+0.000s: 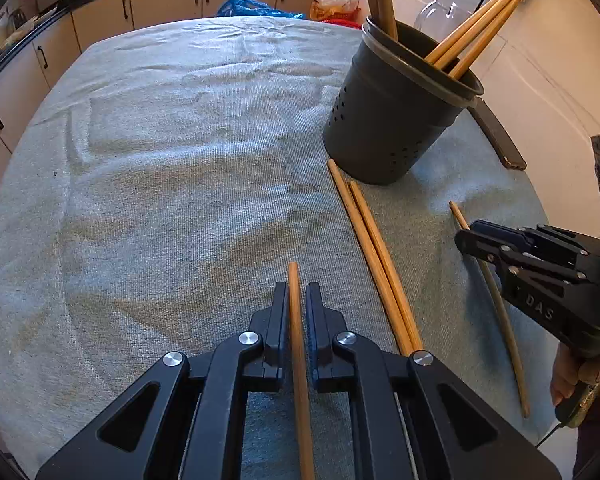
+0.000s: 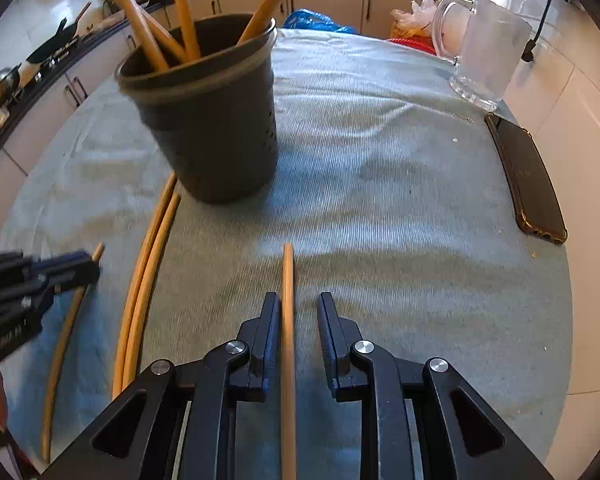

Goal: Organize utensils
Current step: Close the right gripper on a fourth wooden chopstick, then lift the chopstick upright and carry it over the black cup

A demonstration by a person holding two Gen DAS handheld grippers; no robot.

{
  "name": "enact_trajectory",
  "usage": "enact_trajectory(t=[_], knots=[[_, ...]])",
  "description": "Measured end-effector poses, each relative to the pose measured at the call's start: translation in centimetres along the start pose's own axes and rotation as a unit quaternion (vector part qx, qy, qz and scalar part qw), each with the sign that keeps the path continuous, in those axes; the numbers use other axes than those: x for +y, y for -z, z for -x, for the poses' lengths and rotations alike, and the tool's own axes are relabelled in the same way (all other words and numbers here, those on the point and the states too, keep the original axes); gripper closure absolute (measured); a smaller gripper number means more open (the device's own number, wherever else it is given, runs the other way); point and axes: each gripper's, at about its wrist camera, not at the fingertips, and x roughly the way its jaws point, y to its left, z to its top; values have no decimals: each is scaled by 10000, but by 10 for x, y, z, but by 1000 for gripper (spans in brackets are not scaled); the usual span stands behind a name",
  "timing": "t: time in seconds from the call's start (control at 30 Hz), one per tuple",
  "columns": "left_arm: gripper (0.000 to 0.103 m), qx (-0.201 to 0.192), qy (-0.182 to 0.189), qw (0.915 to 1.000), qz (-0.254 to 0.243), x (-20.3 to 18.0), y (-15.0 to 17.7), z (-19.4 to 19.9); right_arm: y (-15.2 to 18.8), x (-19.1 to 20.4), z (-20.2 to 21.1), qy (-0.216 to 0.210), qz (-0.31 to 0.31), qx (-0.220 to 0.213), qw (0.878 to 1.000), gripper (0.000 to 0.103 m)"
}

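Left gripper (image 1: 297,300): your jaws clamped on chopstick (image 1: 296,320), lower centre. Right gripper (image 2: 299,308): jaws apart, second chopstick (image 2: 287,280) lying between, unpinched. Holder (image 2: 208,120) upper left; loose pair (image 2: 148,280) left of centre.

Both wrist views steep, close over towel (image 1: 160,160); share holder (image 1: 396,112).

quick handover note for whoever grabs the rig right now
Left gripper: shut on a chopstick.
Right gripper: open, a chopstick lying between its fingers, touching the left one only.
Holder: upright on the cloth, several chopsticks already in it.
Left: a pair on the cloth beside the holder, plus the two at the grippers.
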Motion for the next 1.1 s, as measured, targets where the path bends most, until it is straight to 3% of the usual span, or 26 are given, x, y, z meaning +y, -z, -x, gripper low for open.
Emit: enact_trajectory(t=[0.03,0.1,0.23,0.6,0.87,1.1], knots=[[96,-43,-14,10000,0,0,1,0,-1,0,-1,-1,-44,-61,10000,82],[97,-97,-61,9999,-27,-3,3,0,-2,1,-1,50,-48,-142,9999,96],[98,-126,-38,9999,112,-1,8,8,-2,-8,5,-99,-299,-229,9992,97],[98,-1123,-286,9933,20,-17,27,94,19,-15,103,-521,-498,-1333,9884,97],[98,-1176,-531,9916,-15,-30,38,119,43,-10,153,-458,-416,-1918,9795,97],[98,-1348,-716,9881,-209,-43,50,131,57,-7,173,-492,-350,-2116,9755,97]])
